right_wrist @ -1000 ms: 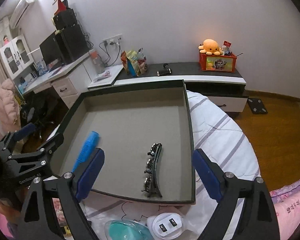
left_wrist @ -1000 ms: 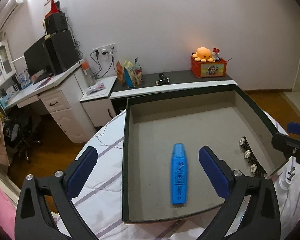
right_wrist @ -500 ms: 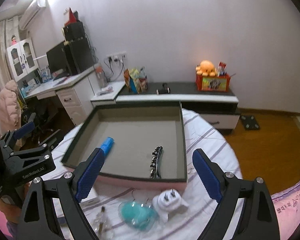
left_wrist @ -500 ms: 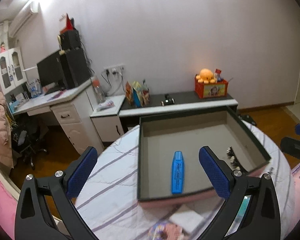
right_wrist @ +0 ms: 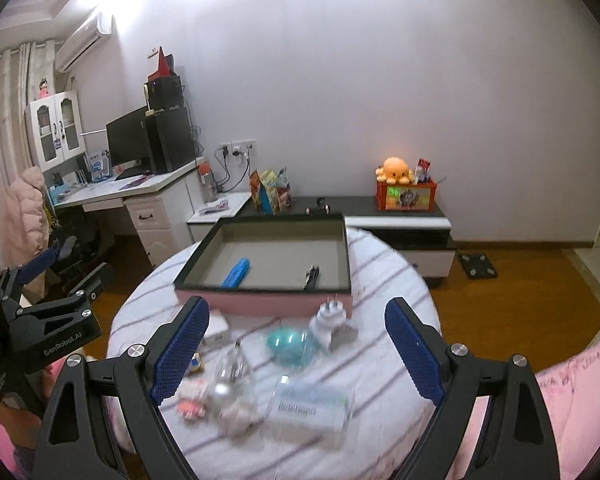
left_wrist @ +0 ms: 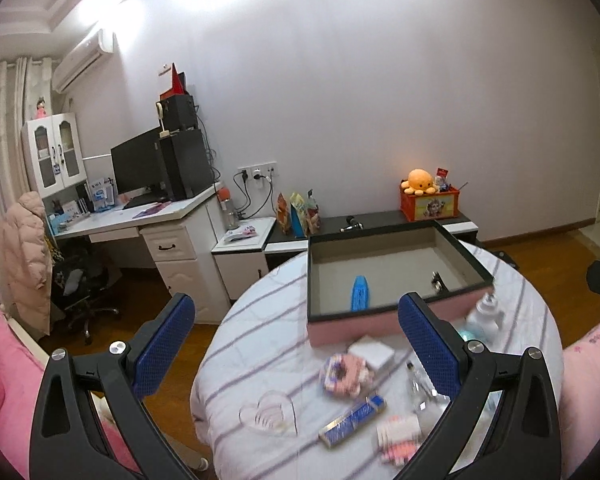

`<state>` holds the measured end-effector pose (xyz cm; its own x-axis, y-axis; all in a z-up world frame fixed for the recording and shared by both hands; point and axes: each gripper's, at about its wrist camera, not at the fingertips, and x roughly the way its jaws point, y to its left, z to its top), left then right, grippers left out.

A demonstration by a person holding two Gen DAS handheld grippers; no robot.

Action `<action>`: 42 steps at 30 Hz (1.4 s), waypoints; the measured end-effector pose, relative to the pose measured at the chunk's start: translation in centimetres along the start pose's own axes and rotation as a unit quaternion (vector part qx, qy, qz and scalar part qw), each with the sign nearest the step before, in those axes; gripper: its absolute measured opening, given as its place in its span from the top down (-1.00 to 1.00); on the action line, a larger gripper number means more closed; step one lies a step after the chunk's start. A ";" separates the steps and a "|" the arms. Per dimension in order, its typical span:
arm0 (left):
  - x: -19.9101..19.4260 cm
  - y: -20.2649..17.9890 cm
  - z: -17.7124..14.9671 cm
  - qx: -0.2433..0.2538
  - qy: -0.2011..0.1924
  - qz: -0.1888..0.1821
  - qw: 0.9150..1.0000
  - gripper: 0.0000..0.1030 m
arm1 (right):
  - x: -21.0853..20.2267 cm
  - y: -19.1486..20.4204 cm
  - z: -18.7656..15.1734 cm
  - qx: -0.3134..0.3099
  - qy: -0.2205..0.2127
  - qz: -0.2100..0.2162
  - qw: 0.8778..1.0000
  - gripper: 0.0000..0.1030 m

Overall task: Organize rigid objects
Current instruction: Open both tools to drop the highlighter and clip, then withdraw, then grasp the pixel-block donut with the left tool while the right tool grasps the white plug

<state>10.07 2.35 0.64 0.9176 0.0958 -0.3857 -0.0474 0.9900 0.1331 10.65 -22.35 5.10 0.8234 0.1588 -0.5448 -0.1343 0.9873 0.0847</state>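
Observation:
A pink box with a dark rim (left_wrist: pixel 392 322) (right_wrist: pixel 260 305) stands at the far side of a round table with a striped cloth (left_wrist: pixel 260 380) (right_wrist: pixel 380 360). Inside it lie a blue marker (left_wrist: pixel 359 293) (right_wrist: pixel 237 272) and a black hair clip (left_wrist: pixel 437 281) (right_wrist: pixel 311 276). Loose on the cloth nearer me are a white plug adapter (right_wrist: pixel 330 320), a teal round item (right_wrist: pixel 288 344), a small glass bottle (right_wrist: pixel 230 364), a white box (left_wrist: pixel 371 354), a blue bar (left_wrist: pixel 354 420) and a clear floss box (right_wrist: pixel 308 406). Both my left gripper (left_wrist: pixel 296 348) and right gripper (right_wrist: pixel 296 348) hang open and empty, well back from the box.
A desk with a monitor (left_wrist: pixel 140 168) and a chair (left_wrist: pixel 80 284) stand at the left. A low dark cabinet (right_wrist: pixel 400 216) with an orange plush toy (right_wrist: pixel 396 170) runs along the back wall. Pink bedding (left_wrist: pixel 4 380) lies at the near left and near right (right_wrist: pixel 572 400).
Both grippers have pulled back and up from the box, still open. The box now looks small and far, and the loose items on the near cloth have come into view.

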 end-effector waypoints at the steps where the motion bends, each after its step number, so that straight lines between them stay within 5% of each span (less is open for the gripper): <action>1: -0.3 -0.2 -0.4 0.001 0.002 -0.002 1.000 -1.00 | -0.2 -0.1 -0.4 0.004 0.004 0.002 1.000 -0.77; 12: -0.8 -1.1 -1.7 0.011 0.024 -0.010 1.000 -1.00 | -0.4 -0.5 -2.1 0.013 0.026 0.000 1.000 -0.77; 20: 4.0 -1.5 -2.1 0.021 0.087 -0.015 0.996 -1.00 | 3.2 -1.7 -1.9 0.029 0.061 -0.007 0.998 -0.77; 26: 10.5 -2.3 -4.4 0.020 0.199 -0.035 0.979 -1.00 | 9.3 -3.6 -2.1 0.042 0.125 -0.028 0.991 -0.77; 35: 17.9 -3.5 -8.6 0.023 0.304 -0.052 0.951 -0.98 | 19.3 -5.4 -3.2 0.052 0.221 -0.030 0.973 -0.77; 38: 18.9 -3.6 -9.3 0.017 0.312 -0.087 0.946 -0.85 | 21.0 -5.8 -3.4 0.068 0.226 -0.006 0.972 -0.75; 40: 19.0 -3.7 -9.3 0.013 0.310 -0.117 0.944 -0.42 | 21.4 -5.8 -3.2 0.066 0.223 0.006 0.973 -0.64; 42: 18.5 -4.0 -9.1 0.020 0.302 -0.141 0.942 -0.06 | 21.3 -5.8 -3.0 0.060 0.215 -0.015 0.975 -0.12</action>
<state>23.61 1.11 -15.34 0.4984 -0.1176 -0.8590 0.1905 0.9814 -0.0238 27.29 -24.73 -9.45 0.5161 0.1390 -0.8451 -0.0275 0.9889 0.1459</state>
